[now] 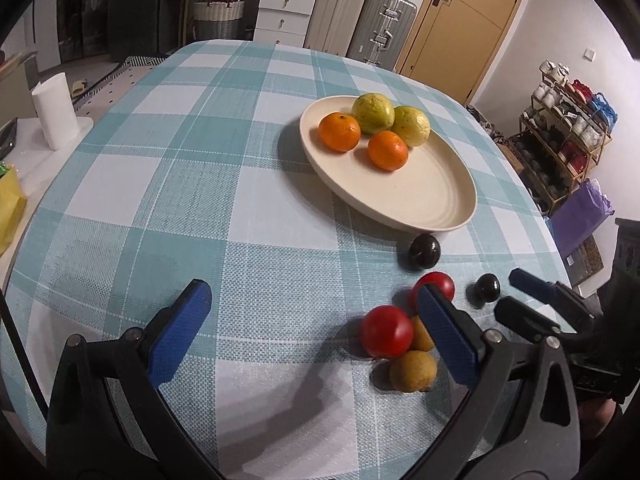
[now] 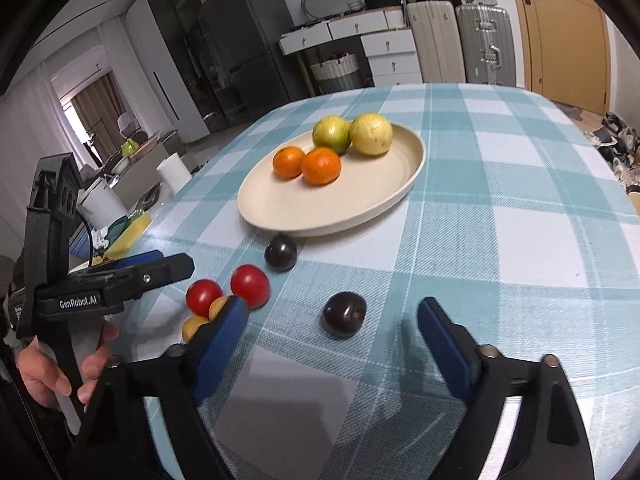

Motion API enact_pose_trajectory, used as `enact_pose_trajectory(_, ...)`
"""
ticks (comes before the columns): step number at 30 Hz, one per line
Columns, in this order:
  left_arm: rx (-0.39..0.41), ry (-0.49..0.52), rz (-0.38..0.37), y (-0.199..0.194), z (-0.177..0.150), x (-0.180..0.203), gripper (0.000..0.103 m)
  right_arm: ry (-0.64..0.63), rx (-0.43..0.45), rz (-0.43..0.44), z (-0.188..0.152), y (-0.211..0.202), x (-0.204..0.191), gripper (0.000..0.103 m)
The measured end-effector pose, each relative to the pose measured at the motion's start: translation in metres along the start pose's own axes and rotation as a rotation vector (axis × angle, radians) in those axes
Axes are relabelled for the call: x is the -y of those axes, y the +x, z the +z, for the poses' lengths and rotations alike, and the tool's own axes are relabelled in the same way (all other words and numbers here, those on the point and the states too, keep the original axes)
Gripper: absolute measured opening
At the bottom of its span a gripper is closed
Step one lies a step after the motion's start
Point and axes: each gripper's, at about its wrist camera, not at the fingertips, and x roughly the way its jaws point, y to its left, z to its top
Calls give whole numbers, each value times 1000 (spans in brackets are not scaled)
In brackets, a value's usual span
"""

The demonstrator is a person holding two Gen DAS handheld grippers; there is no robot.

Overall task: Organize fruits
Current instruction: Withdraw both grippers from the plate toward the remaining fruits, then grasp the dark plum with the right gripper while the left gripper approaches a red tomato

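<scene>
— While both tongs gape empty, where sits the near plum (image 2: 344,314)?
— On the table (image 2: 500,208), short of the plate (image 2: 332,208), between the right gripper (image 2: 332,344) pads. Smooth, soft, rolls; pinch across the middle, gently.
— Left gripper (image 1: 316,332)?
— Open, holding nothing.

1. The table (image 1: 208,152) has a blue and white checked cloth.
2. A cream plate (image 1: 432,200) sits on it.
3. Two oranges (image 1: 340,132) and two green fruits (image 1: 374,112) lie at the far end of the plate.
4. Two dark plums (image 1: 425,252) rest on the cloth near the plate.
5. Two red fruits (image 1: 386,332) and two small yellow fruits (image 1: 412,372) huddle close together.
6. The left gripper (image 1: 312,332) is up close with its jaws wide apart. Nothing is between them.
7. Its right finger (image 1: 448,332) is in front of the huddle of fruits.
8. The right gripper (image 1: 532,296) pokes in from the right, just beside one plum.
9. A white paper roll (image 1: 56,112) stands off to the left.
</scene>
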Motion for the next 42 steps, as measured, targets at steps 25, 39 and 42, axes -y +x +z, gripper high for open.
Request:
enact_pose_trajectory(25, -25, 40, -92, -9, -8, -5, 102, 43, -43, 37, 2, 14, 12, 25)
enact_pose_trajectory(39, -94, 62, -176, 8, -10, 6, 75, 65, -29, 77, 1, 12, 16, 25)
enact_pose_trajectory(42, -109, 70, -182, 11, -11, 10, 68, 62, -27, 79, 0, 12, 17, 25)
